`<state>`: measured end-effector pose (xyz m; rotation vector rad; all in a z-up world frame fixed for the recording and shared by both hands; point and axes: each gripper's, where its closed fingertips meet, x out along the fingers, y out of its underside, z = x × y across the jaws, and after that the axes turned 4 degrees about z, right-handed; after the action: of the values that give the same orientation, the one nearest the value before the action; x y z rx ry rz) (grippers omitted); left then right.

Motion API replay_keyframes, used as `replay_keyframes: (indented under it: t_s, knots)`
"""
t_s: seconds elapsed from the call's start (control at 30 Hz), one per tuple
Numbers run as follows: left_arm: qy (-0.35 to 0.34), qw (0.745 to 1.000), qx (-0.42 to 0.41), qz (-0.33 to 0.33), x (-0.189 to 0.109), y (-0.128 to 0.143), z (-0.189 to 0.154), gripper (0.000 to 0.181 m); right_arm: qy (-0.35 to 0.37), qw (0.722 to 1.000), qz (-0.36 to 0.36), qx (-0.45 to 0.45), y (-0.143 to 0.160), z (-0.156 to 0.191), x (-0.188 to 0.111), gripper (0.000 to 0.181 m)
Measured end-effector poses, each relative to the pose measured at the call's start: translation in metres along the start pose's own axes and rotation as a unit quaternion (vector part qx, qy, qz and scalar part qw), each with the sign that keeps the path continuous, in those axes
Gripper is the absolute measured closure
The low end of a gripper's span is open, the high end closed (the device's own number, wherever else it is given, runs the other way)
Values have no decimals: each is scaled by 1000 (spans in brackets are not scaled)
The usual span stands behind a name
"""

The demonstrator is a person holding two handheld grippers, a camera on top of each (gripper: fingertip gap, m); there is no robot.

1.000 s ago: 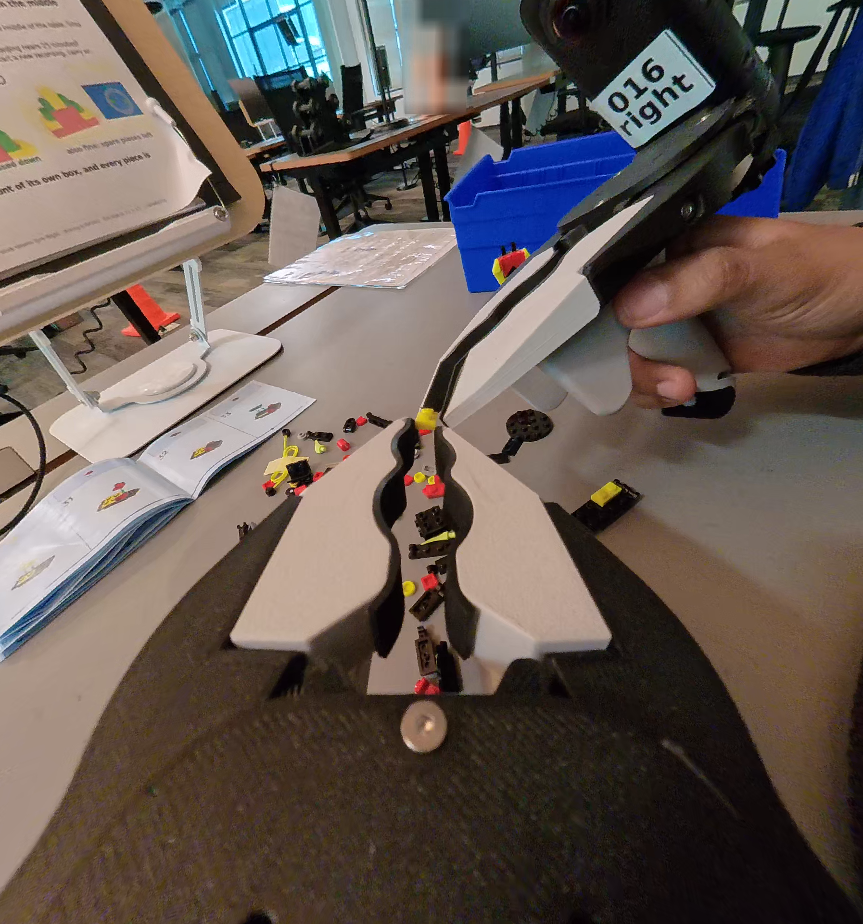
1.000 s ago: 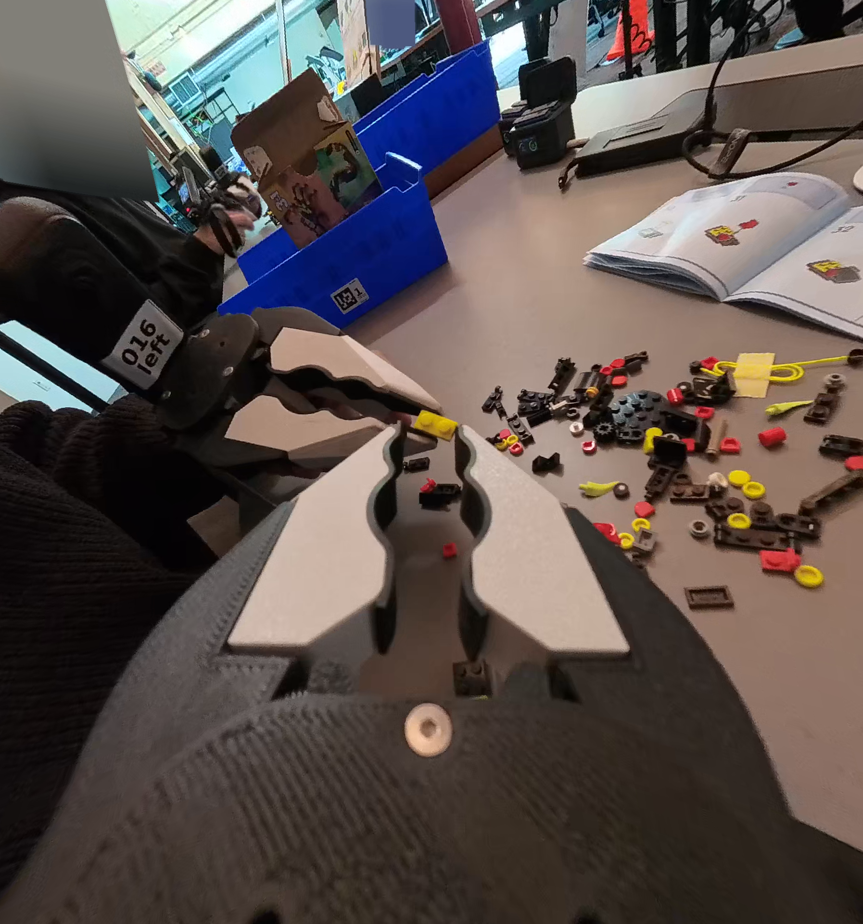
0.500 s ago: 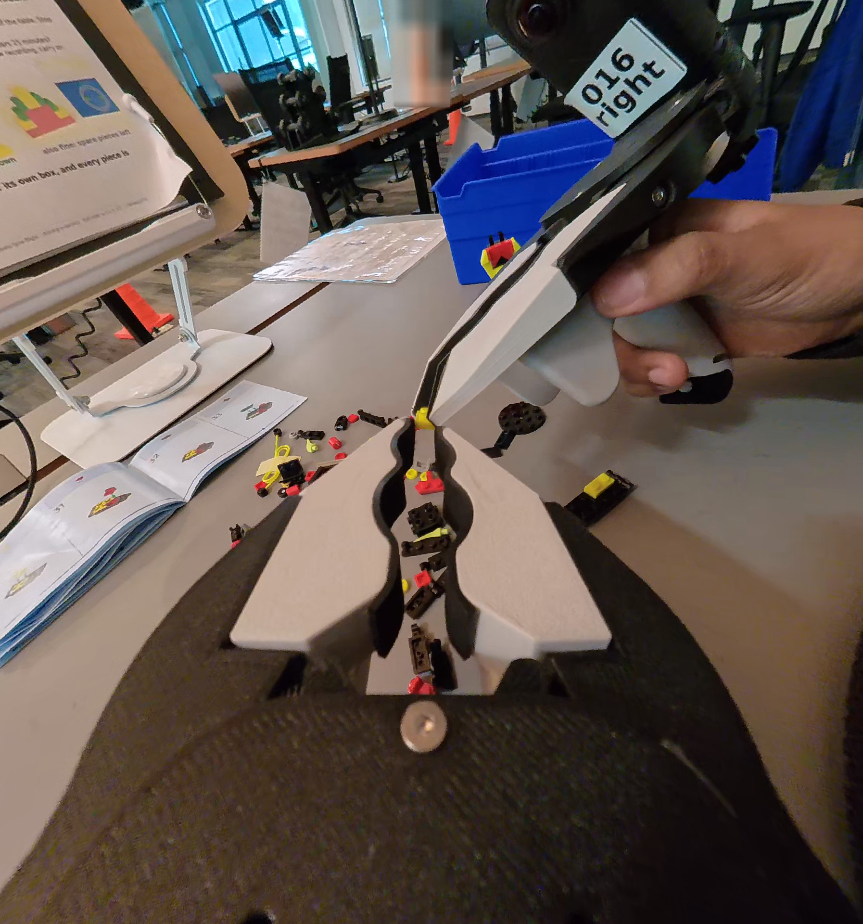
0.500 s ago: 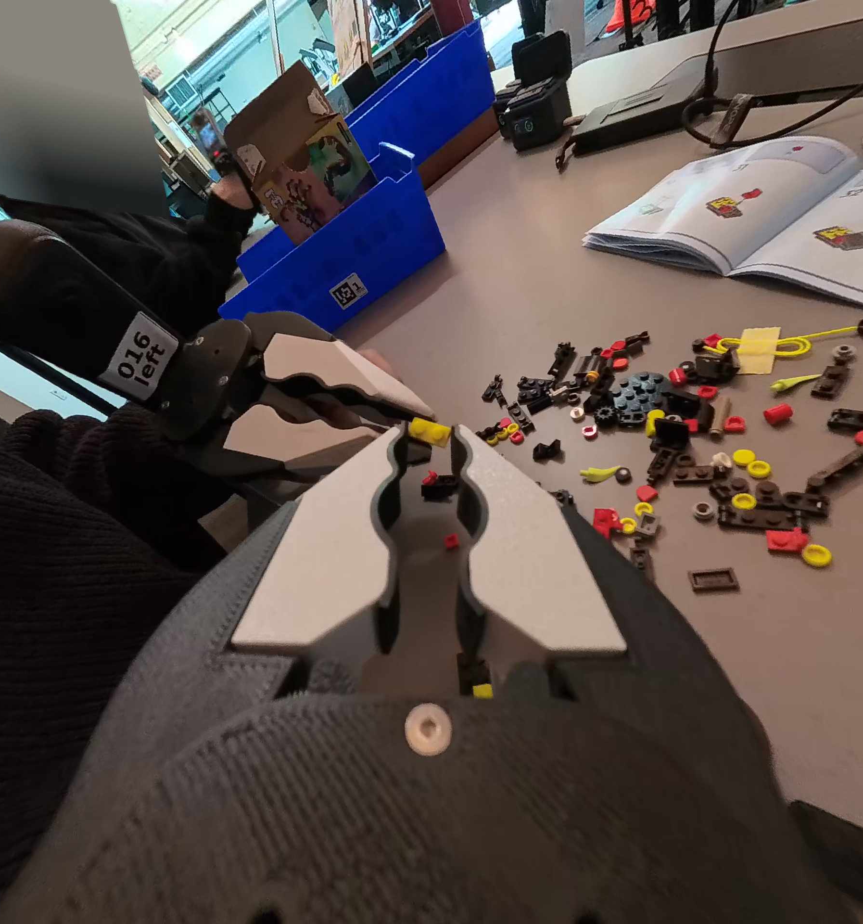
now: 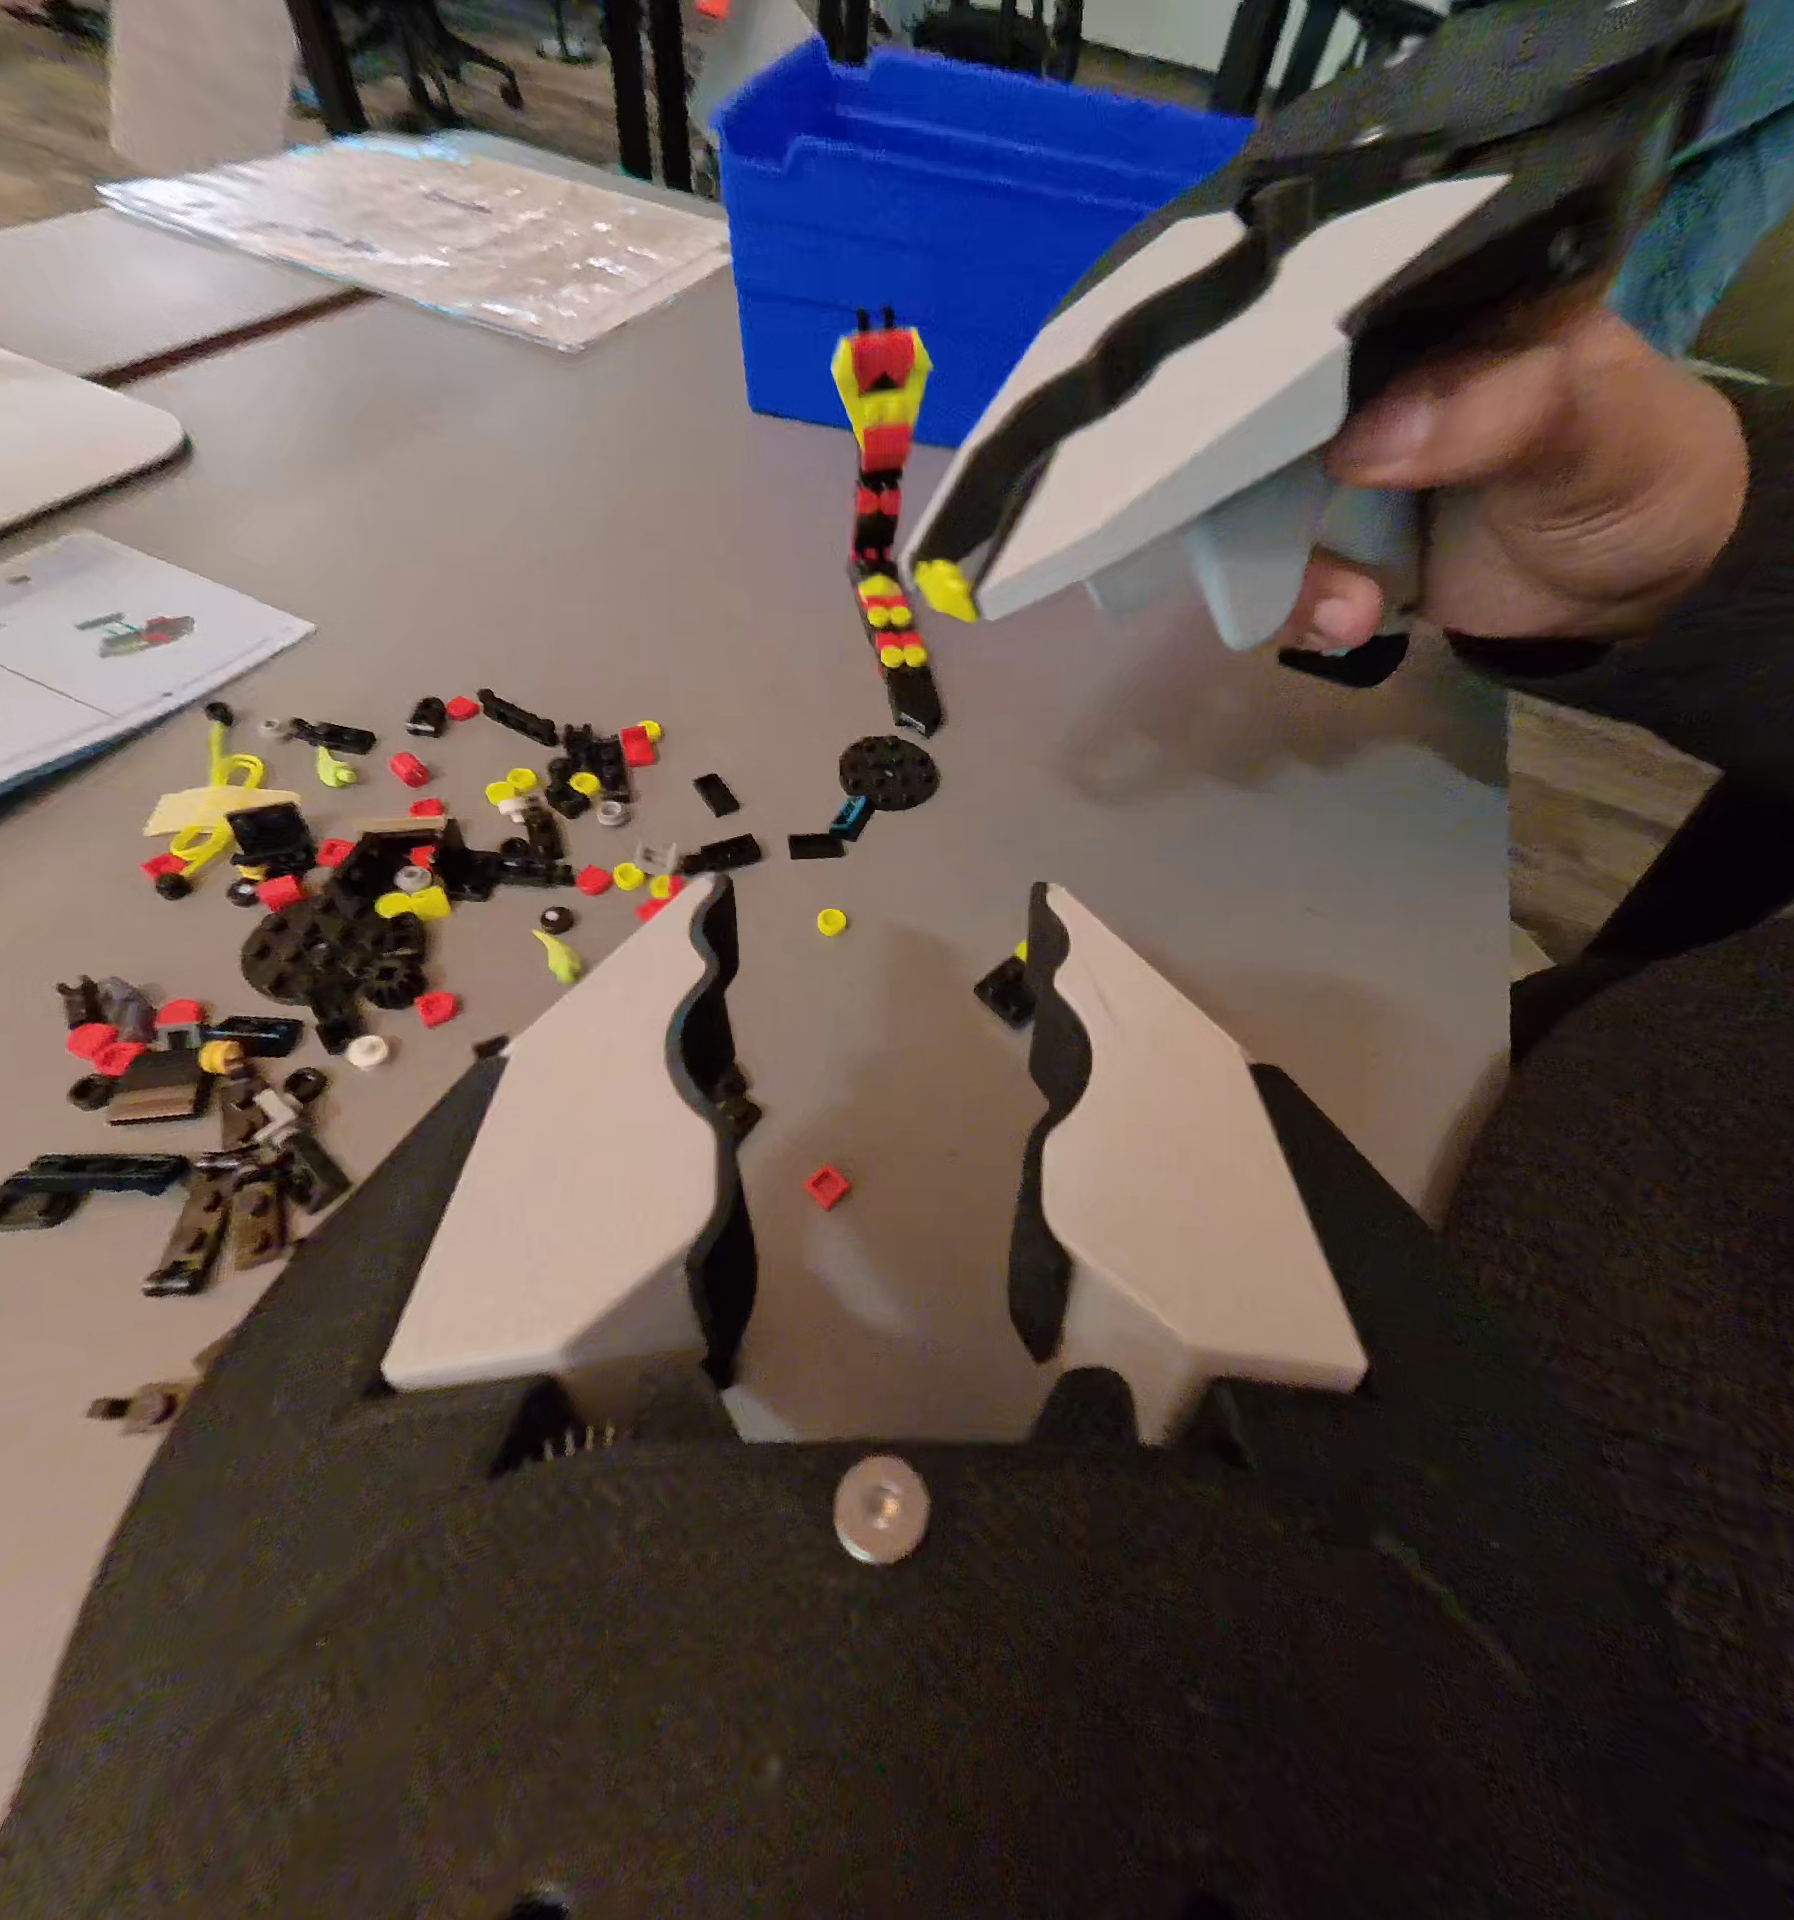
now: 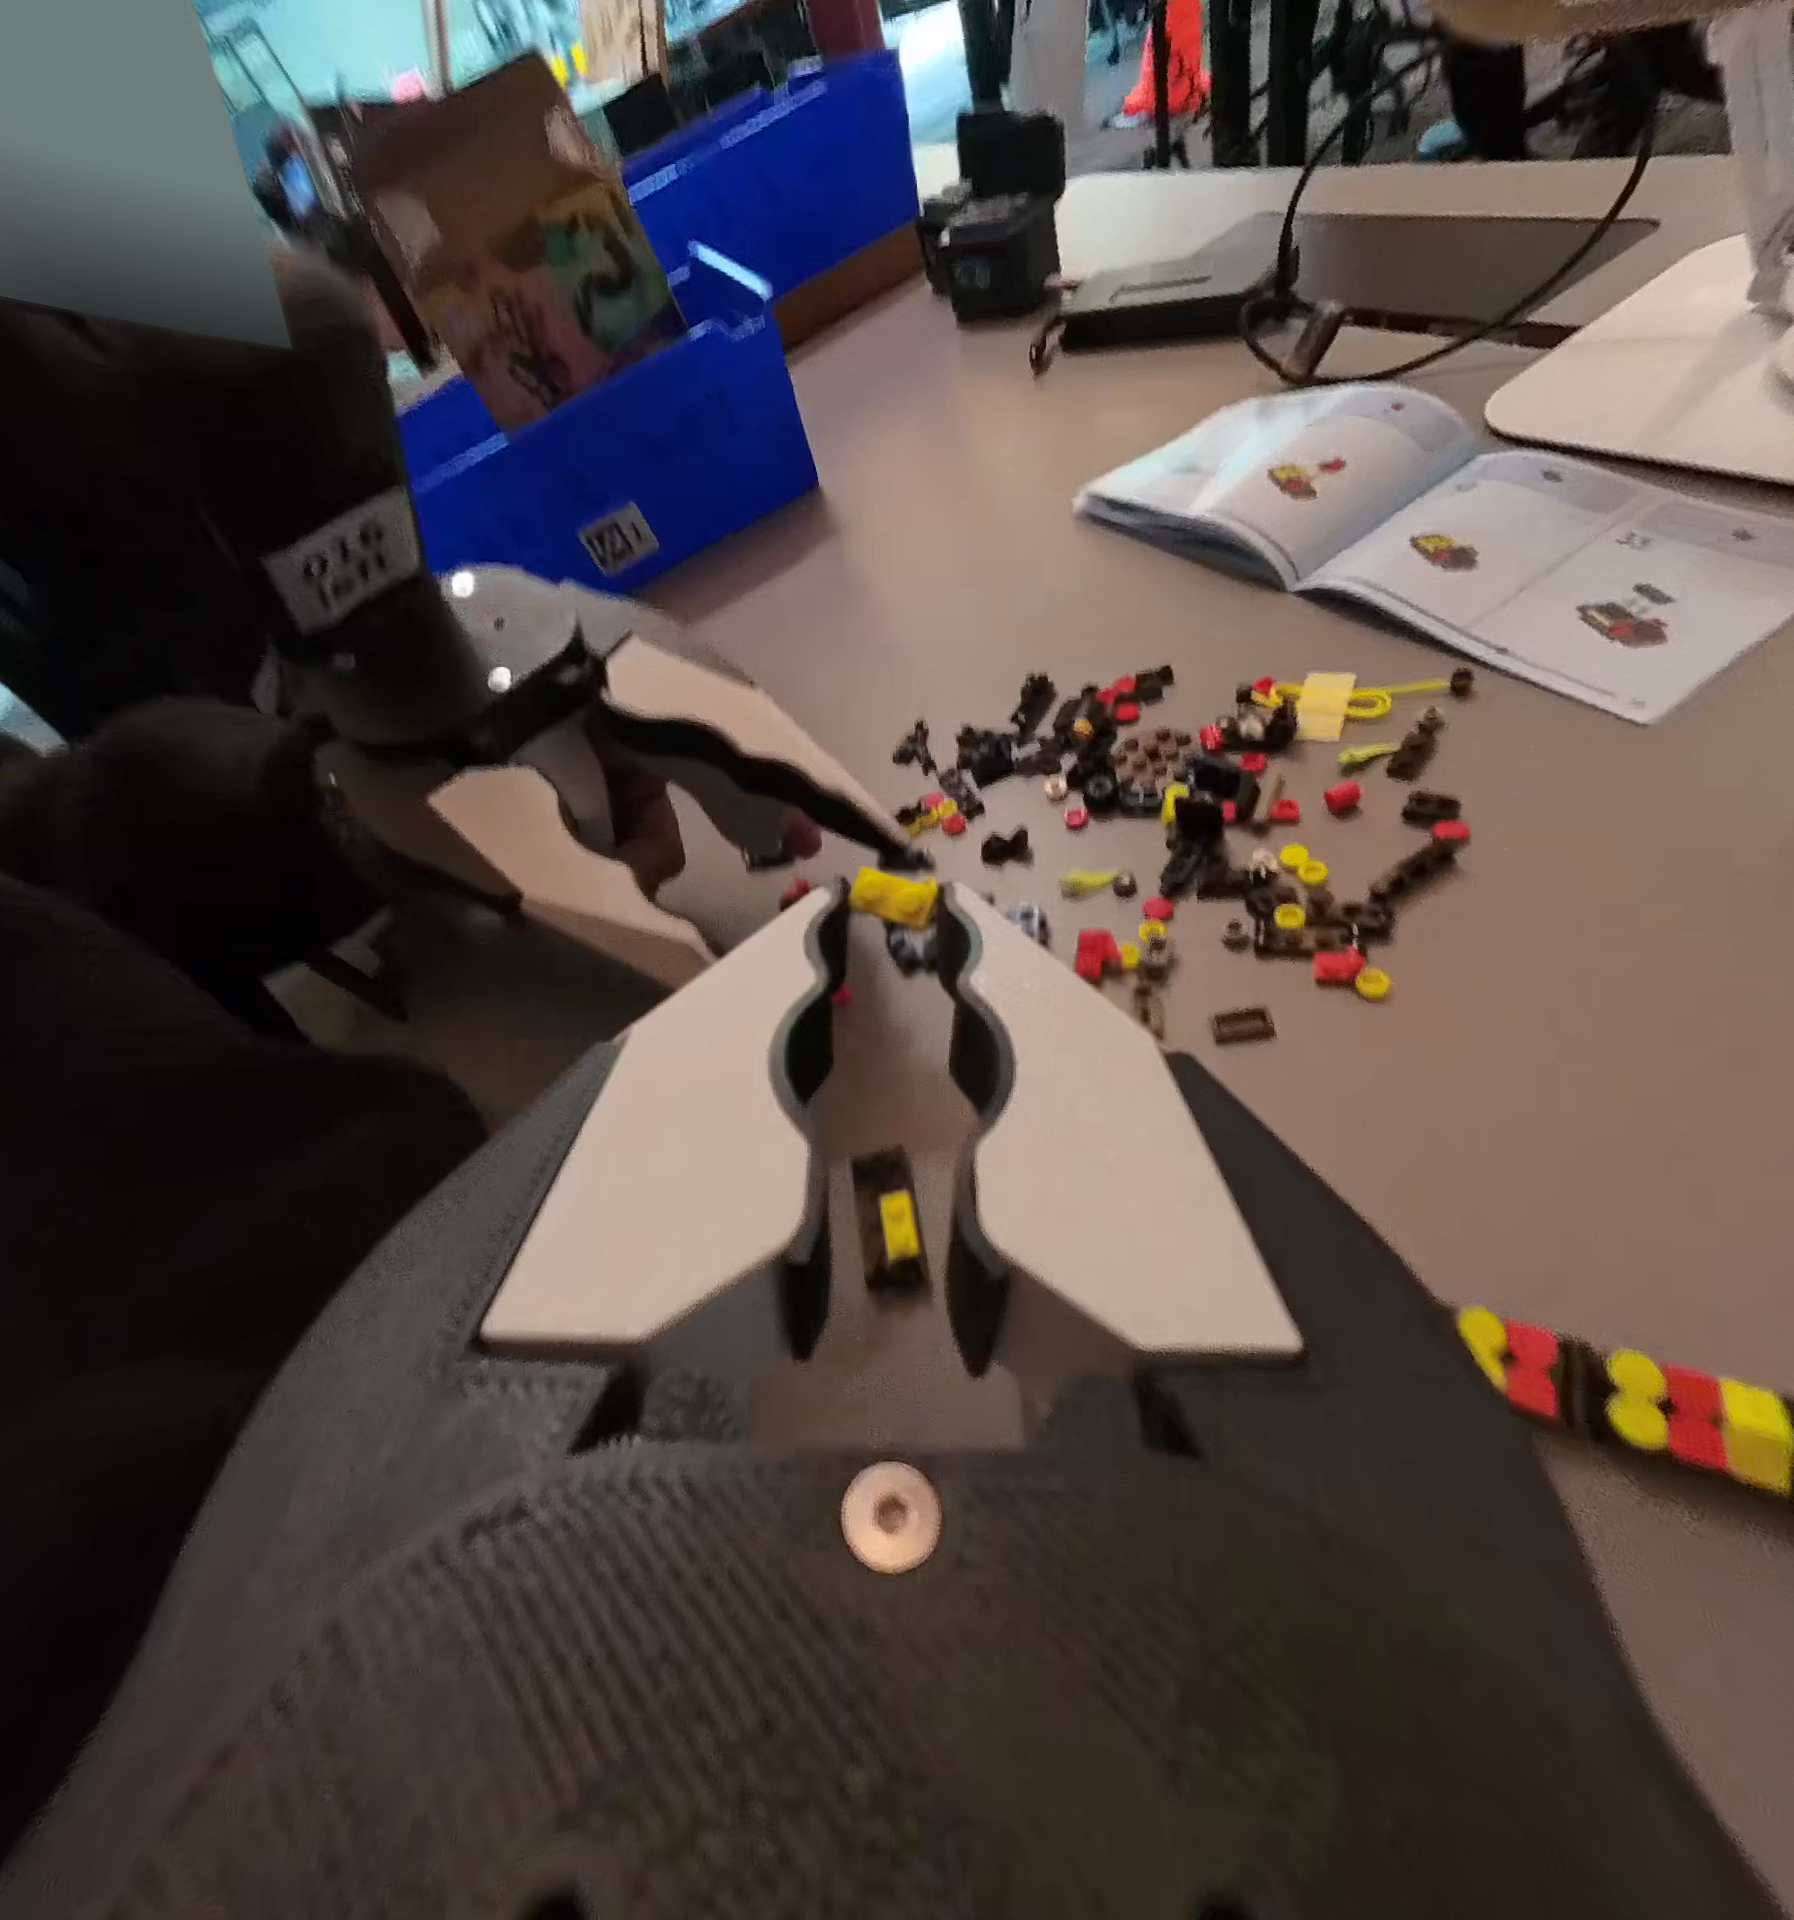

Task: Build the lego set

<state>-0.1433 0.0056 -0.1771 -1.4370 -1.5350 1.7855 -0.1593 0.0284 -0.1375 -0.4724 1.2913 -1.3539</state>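
My left gripper (image 5: 877,904) is open and empty, low over the table, with a small red tile (image 5: 826,1187) and a yellow stud (image 5: 831,921) lying between its fingers. My right gripper (image 6: 893,906) is shut on a small yellow plate (image 6: 893,896) and holds it above the table; it also shows in the left wrist view (image 5: 945,587). A long red, yellow and black built model (image 5: 882,499) lies beside it and reaches toward the bin. A black piece with a yellow top (image 6: 888,1221) lies under the right gripper. The left gripper (image 6: 805,899) is close by the plate.
Several loose red, yellow and black pieces (image 5: 353,883) are scattered left of the left gripper. An open instruction booklet (image 6: 1444,540) and a white stand base (image 6: 1682,384) lie beyond them. A blue bin (image 5: 934,239) stands at the back beside a plastic bag (image 5: 425,229). The left gripper's tips are roughly 5 centimetres from the right gripper's.
My left gripper has opened wide and drawn back from the right gripper's tip. The right gripper keeps the yellow plate and has lifted away. Both views have tilted down toward the table.
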Motion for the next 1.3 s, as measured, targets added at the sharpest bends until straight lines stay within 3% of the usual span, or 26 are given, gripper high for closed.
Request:
replay_keyframes:
  t_s: [0.23, 0.33, 0.47, 0.93, 1.1, 1.3]
  knots:
    - [62, 997, -31, 38, 16, 9, -19, 116, 2, 992, 118, -49, 67, 22, -12, 166]
    - [102, 992, -4, 77, 29, 19, -34, 104, -15, 984, 169, -60, 88, 29, -4, 166]
    - [99, 984, 44, 142, 41, 37, -36, 102, 11, 969, 229, -88, 109, 21, 3, 166]
    - [173, 970, 41, 166, 32, 48, -69, 124, 44, 974, 216, -56, 102, -1, -2, 166]
    - [118, 981, -3, 152, 40, 38, -52, 136, 85, 969, 226, -59, 103, -12, -10, 166]
    - [63, 982, 16, 179, 48, 49, -45, 145, 118, 972, 202, -28, 100, -4, -8, 166]
